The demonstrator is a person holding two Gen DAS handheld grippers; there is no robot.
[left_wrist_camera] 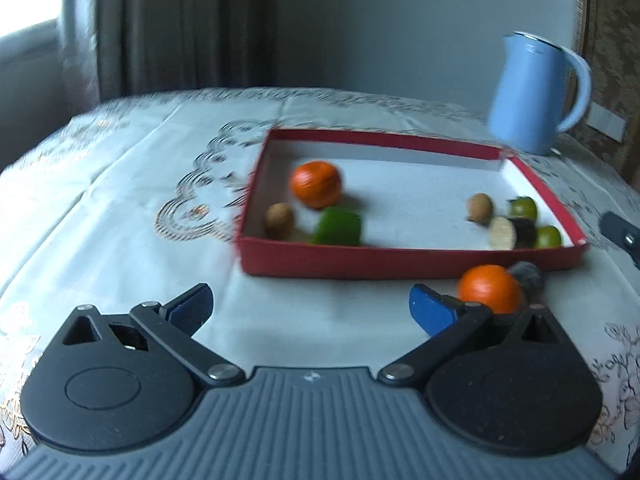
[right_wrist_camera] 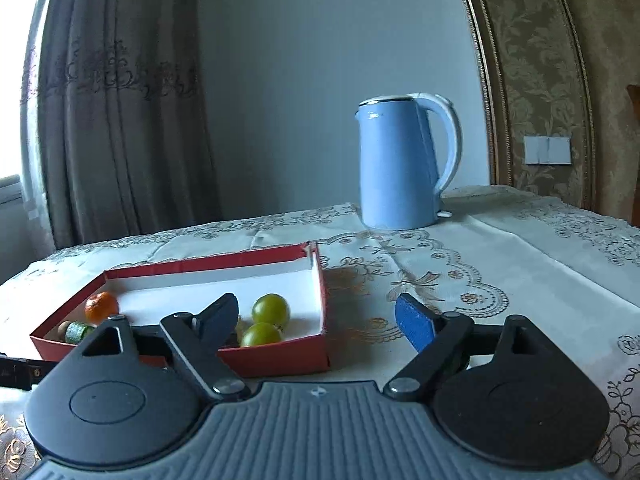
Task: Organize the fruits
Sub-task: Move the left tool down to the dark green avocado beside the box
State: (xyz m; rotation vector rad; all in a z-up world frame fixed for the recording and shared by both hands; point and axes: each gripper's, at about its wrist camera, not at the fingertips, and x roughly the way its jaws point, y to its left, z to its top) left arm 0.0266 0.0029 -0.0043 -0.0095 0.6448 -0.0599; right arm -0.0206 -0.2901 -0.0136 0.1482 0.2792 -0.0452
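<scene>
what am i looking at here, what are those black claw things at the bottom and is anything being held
Each picture comes from a camera on a hand-held gripper, looking forward along its two fingers. A person holds one in each hand; there is no robot arm. The black arms with blue pads at the bottom are the fingers. The left gripper and the right gripper are both open and hold nothing.

On the embroidered pale tablecloth stands a shallow red cardboard box with a white inside. It holds an orange mandarin, round green fruits, brown nut-like pieces and a few blurred items. Another orange fruit lies outside the box, in front of it. A light blue electric kettle stands behind.
</scene>
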